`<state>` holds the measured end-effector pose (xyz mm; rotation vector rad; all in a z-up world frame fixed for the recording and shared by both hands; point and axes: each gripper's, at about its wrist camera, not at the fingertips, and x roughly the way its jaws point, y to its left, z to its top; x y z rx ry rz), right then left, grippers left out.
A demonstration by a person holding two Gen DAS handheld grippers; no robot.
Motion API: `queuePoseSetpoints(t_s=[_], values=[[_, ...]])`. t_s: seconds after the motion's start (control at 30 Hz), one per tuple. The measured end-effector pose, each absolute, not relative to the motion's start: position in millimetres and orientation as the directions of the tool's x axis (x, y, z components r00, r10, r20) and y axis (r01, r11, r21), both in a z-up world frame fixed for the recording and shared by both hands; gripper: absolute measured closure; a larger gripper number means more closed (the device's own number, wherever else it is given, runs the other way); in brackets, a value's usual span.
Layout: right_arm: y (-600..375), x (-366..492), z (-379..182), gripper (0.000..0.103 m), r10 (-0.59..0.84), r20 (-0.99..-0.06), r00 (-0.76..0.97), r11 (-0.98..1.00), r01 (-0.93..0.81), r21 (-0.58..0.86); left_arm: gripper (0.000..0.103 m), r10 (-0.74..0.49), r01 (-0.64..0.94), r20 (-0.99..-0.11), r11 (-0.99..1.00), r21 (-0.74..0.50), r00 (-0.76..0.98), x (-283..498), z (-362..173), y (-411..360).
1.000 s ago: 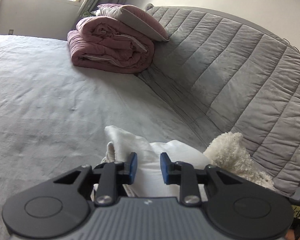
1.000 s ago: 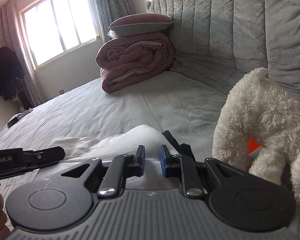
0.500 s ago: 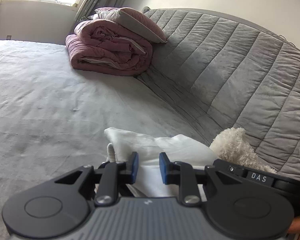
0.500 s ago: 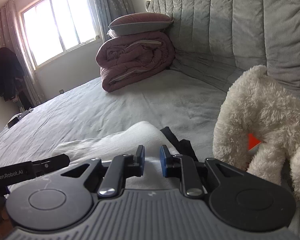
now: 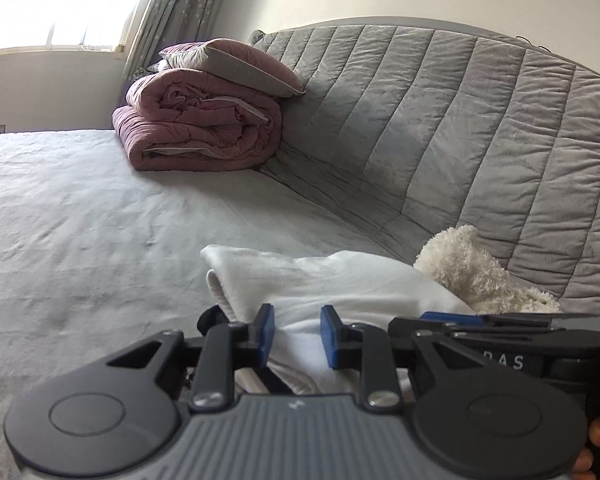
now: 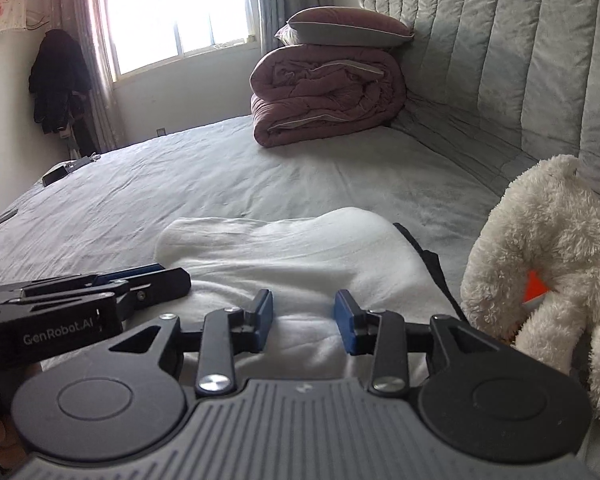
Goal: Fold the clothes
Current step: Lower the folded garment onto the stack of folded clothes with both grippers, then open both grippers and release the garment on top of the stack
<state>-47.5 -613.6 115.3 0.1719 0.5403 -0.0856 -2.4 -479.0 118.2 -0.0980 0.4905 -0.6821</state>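
While your left gripper [image 5: 295, 336] sits low in the centre of its own frame, its 2 blue-padded fingers stand apart with white cloth showing between them, and nothing is pinched. That cloth is the white garment [image 5: 332, 280], lying bunched on the grey bed sheet [image 5: 80, 220] in the lower middle of the frame, with a ribbed cuff or hem turned up at its left edge. Your right gripper [image 6: 303, 326] is likewise spread wide, hovering low over the same garment [image 6: 300, 248], which fills the centre of that view; whether either pad touches the fabric cannot be told. A black strap or dark piece [image 6: 428, 256] peeks out at the garment's right edge. Just beside it, at the right of the frame, stands a fluffy white plush toy [image 6: 540, 240] with an orange patch. At the upper middle, a folded pink quilt [image 6: 324, 96] rests against the quilted grey headboard [image 6: 520, 60], with 1 pillow [image 6: 348, 26] on top. In the right wrist view your left gripper reaches in from the lower left.
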Motion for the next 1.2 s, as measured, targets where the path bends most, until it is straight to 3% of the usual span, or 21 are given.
queuePoseSetpoints(t_s=[0.53, 0.67, 1.2], values=[[-607, -61, 126, 0.053, -0.078, -0.493, 0.866, 0.978, 0.162, 0.13, 0.072, -0.64, 0.578, -0.395, 0.767, -0.277, 0.659, -1, 118, -474], [-606, -62, 127, 0.052, -0.1, -0.507, 0.856, 0.975, 0.185, 0.12, 0.066, -0.618, 0.57, -0.404, 0.783, -0.248, 0.674, -9, 121, -474], [-594, -68, 132, 0.047, -0.117, -0.514, 0.849, 0.974, 0.198, 0.105, 0.066, -0.544, 0.528, -0.439, 0.832, -0.171, 0.715, -28, 129, -474]])
